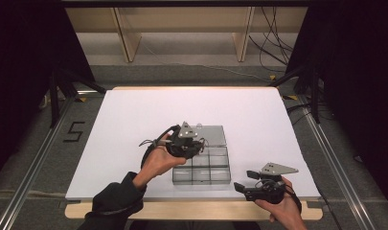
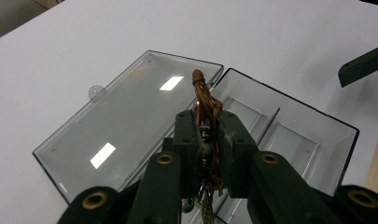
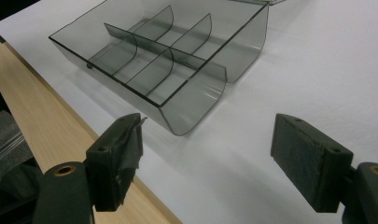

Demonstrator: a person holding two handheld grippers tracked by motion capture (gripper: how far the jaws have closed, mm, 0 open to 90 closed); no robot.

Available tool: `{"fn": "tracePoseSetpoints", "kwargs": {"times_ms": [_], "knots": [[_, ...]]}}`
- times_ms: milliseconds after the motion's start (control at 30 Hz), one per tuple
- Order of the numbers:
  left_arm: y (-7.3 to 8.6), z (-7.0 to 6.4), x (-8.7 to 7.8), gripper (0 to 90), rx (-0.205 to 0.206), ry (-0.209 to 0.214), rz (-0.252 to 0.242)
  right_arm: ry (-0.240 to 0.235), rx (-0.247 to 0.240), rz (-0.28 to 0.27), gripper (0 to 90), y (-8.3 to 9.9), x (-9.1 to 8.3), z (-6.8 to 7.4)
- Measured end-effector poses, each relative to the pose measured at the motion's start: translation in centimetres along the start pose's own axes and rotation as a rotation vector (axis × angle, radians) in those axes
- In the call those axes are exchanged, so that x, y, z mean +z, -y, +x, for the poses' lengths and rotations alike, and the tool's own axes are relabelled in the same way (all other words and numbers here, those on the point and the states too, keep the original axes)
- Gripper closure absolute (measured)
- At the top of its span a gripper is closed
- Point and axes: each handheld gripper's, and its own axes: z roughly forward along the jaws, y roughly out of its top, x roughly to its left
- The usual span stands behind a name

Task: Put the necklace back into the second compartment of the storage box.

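Observation:
A clear grey plastic box (image 1: 201, 168) with several compartments lies on the white table, its lid (image 1: 211, 135) folded open behind it. My left gripper (image 1: 197, 145) hovers over the box's far row and is shut on a brown cord bundle (image 2: 201, 88) with small beads or chain hanging below; in the left gripper view the jaws (image 2: 207, 128) sit above the hinge between lid (image 2: 126, 126) and box (image 2: 294, 135). My right gripper (image 1: 243, 180) rests open near the front edge, right of the box. In its own view the right gripper (image 3: 214, 158) faces the box (image 3: 163, 60), nothing between its pads.
The white table top (image 1: 134, 124) spreads left and behind the box. A wooden strip (image 1: 196, 210) runs along the front edge, also close beside the right gripper's left pad (image 3: 119, 158). Wooden shelf legs (image 1: 127, 38) and cables stand on the floor beyond the table.

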Motion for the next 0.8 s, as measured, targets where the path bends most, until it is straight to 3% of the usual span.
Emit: {"fn": "tracePoseSetpoints", "kwargs": {"times_ms": [167, 200, 267, 300, 367, 400, 533, 800], "knots": [[0.0, 0.0, 0.9, 77.9, 0.005, 0.010, 0.006, -0.003, -0.001, 0.000, 26.6, 0.0, 0.0, 0.0], [0.1, -0.2, 1.1, 77.9, -0.022, 0.015, 0.001, -0.007, 0.009, 0.009, 26.8, 0.0, 0.0, 0.1], [0.1, -0.2, 1.4, 77.9, -0.005, 0.017, 0.008, -0.001, -0.009, 0.006, 26.9, 0.0, 0.0, 0.0], [0.1, -0.4, 1.7, 77.9, -0.028, 0.018, 0.012, -0.025, -0.001, -0.014, 27.0, 0.1, 0.3, -0.1], [0.2, -0.5, 2.2, 77.9, -0.023, 0.021, 0.021, -0.015, -0.007, -0.007, 27.1, 0.1, 0.2, 0.0], [0.2, -0.4, 2.4, 77.9, 0.001, 0.028, 0.023, -0.009, -0.013, 0.003, 27.3, 0.0, 0.1, 0.0], [0.7, -0.8, 3.1, 77.8, -0.026, 0.027, 0.039, -0.017, -0.005, -0.009, 27.4, 0.1, 0.2, 0.0], [1.4, -0.9, 4.4, 77.8, -0.008, 0.035, 0.069, -0.017, -0.013, -0.004, 27.9, 0.1, 0.2, 0.0]]}}
